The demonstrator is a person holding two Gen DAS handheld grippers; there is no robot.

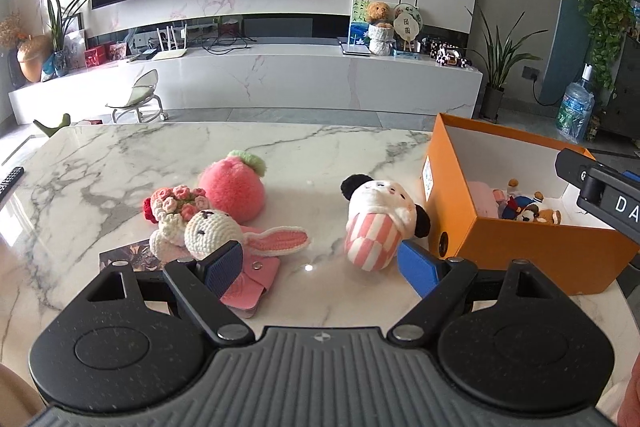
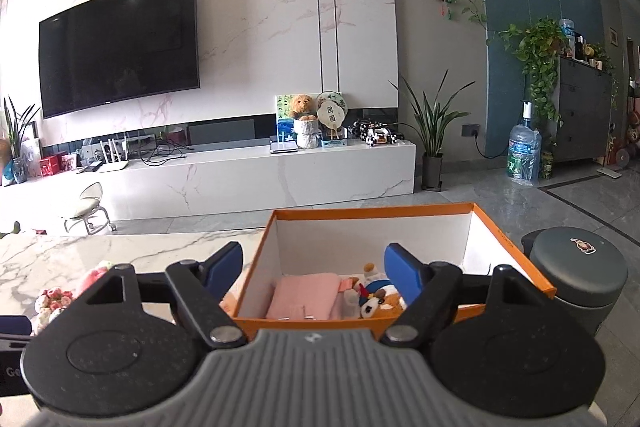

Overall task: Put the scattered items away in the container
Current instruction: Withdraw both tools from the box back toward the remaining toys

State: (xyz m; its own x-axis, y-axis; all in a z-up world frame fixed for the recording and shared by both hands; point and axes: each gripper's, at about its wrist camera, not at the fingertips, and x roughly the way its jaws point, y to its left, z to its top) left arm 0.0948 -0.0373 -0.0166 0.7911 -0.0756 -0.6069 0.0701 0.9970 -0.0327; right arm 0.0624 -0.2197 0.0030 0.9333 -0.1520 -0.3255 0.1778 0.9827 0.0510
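Seen from the left wrist, the left gripper hovers low over the white marble tabletop, its blue-padded jaws spread wide and holding nothing. Between and just beyond them lie the scattered items: a cream crocheted rabbit with pink ears and a flower bouquet at the left, resting on a flat pink leather pouch that passes under the left pad; a fluffy pink peach plush with a green leaf just behind it; and a panda-hooded plush in a pink-and-white checked wrap leaning close to the right pad. The open orange cardboard box stands at the table's right edge, near enough for short carries, and small plush figures and something pink lie inside. The right gripper's black body intrudes above the box at far right. The left gripper's level, forward-pointing pose, I judge, suits closing on either the rabbit or the panda plush.

From the right wrist, the right gripper is held over the near wall of the orange box, tilted slightly downward, jaws apart and empty. Below it a folded pink cloth item and the small figures sit on the box floor. A dark grey round stool stands just right of the box.
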